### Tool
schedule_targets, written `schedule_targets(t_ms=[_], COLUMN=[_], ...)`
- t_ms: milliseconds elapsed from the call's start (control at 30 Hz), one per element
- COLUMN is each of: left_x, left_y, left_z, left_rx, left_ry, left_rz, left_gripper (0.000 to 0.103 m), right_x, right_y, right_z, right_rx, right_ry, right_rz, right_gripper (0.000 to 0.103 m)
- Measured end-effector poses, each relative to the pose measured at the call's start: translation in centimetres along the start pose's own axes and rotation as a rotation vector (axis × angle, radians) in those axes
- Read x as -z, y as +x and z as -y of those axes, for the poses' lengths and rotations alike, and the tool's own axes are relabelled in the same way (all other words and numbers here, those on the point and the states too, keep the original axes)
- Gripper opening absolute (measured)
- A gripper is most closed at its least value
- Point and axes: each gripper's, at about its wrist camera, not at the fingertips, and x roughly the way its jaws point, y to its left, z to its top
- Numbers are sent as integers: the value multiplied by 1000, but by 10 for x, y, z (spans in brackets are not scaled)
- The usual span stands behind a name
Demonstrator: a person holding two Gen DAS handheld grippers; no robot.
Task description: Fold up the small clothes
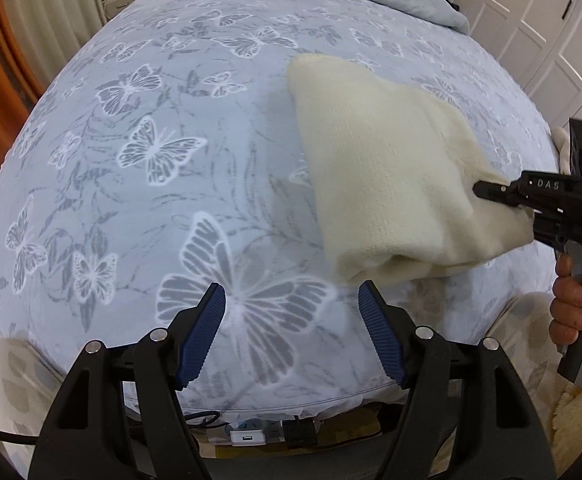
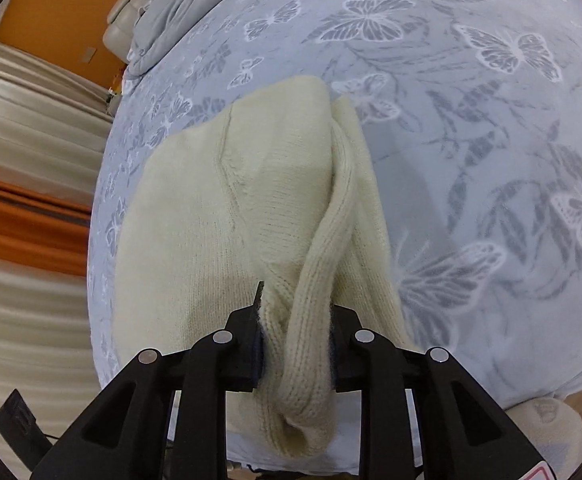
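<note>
**Cream knit garment (image 2: 195,216) partly folded on the butterfly bedspread (image 1: 151,200).**
We judge the fold about midway: the right claw (image 2: 296,320) pinches the ribbed edge (image 2: 323,264), with the body doubled over ahead of it. Our left claw (image 1: 291,312) hangs spread and empty just short of the garment's near fold. Squaring and a final fold remain.

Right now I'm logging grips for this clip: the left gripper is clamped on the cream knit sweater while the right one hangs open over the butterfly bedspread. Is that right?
The sides are swapped. The right gripper is clamped on the cream knit sweater, its ribbed edge bunched between the fingers in the right wrist view. The left gripper hangs open over the butterfly bedspread, as the left wrist view shows.
</note>
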Motion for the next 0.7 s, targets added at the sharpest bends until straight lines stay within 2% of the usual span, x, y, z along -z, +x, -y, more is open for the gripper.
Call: schedule_targets(t_ms=[167,367,467,500,567,633,667,700], left_x=[-1,-1,1,1,1,0,-2,-3], left_y=[6,11,13,14,13,9,8,8], left_z=[8,12,10,10,9,12,18,22], left_rx=[-11,-21,-20,-17,-6,28,43,47], left_ry=[13,30,21,18,16,15,25,37], left_rz=[-13,-28,-40,-43,-40,-19,-10,-5], left_gripper=[67,67,67,67,67,67,69,73], right_x=[2,-1,-7,-9,-14,-20,-22,-23], right_y=[-1,2,3,0,-20,-45,-55,-63], right_z=[11,3,-22,-33,-71,-103,-114,-122], right_rx=[-42,-24,33,23,-91,-267,-340,-373], right_ry=[41,42,-16,-43,-110,-140,-150,-165], right_rz=[-10,-20,-12,-4,24,47,51,62], right_gripper=[27,31,25,24,23,22,20,19])
